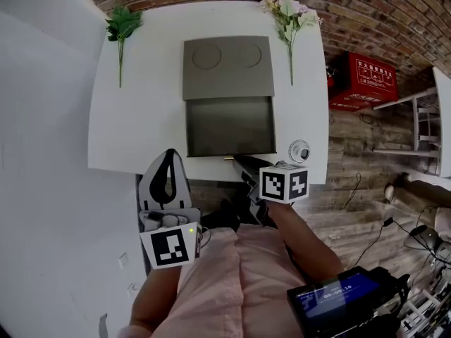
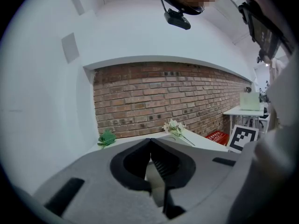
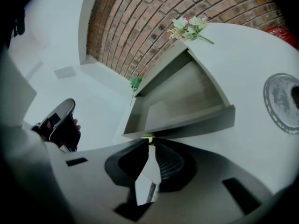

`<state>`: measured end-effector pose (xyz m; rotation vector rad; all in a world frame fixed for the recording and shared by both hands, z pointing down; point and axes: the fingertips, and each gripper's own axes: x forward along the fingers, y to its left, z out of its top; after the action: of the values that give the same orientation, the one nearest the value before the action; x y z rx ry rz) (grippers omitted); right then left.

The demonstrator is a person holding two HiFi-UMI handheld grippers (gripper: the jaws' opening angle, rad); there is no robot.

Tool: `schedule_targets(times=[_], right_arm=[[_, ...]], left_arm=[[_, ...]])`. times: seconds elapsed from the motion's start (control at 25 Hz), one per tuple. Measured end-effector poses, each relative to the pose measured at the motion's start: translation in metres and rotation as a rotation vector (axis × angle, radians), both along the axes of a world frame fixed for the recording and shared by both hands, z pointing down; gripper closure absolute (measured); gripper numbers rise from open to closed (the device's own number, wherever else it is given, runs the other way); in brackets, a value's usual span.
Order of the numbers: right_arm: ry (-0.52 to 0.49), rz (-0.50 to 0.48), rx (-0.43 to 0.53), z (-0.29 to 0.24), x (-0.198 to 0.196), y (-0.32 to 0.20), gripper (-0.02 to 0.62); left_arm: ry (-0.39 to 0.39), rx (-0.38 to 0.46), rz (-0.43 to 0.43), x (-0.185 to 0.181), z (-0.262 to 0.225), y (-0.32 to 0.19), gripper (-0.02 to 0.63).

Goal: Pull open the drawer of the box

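We see the drawer (image 1: 229,125) pulled far out of the box (image 1: 227,65) on the table (image 1: 134,118); our right gripper (image 3: 148,143) has its jaws clamped on the small handle (image 3: 148,137); our left gripper (image 2: 150,143) waits aside, jaws together on nothing; we judge little pulling is left.

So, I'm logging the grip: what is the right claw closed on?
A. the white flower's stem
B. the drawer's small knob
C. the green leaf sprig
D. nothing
B: the right claw pinches the small gold knob on the front of the pulled-out drawer.
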<state>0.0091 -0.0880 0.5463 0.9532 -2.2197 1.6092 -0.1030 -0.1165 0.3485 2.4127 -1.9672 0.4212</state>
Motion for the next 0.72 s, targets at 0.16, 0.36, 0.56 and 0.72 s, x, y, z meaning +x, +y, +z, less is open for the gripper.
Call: schedule_targets(times=[0.16,0.36,0.56,0.72], right_arm=[[0.007,0.008,0.0,0.003,0.001,0.008,0.545],[0.006,0.02,0.006,0.004,-0.002,0.019,0.545],[0.009,0.029,0.013,0.004,-0.005,0.024,0.545],[0.007,0.032,0.019,0.003,-0.004,0.027,0.545]], left_arm=[[-0.004,0.007,-0.002,-0.004,-0.002,0.009,0.597],[-0.001,0.01,0.006,-0.005,-0.005,0.024,0.597],[0.014,0.024,0.025,-0.004,-0.011,0.03,0.597],[-0.007,0.043,0.03,-0.008,-0.013,0.035,0.597]])
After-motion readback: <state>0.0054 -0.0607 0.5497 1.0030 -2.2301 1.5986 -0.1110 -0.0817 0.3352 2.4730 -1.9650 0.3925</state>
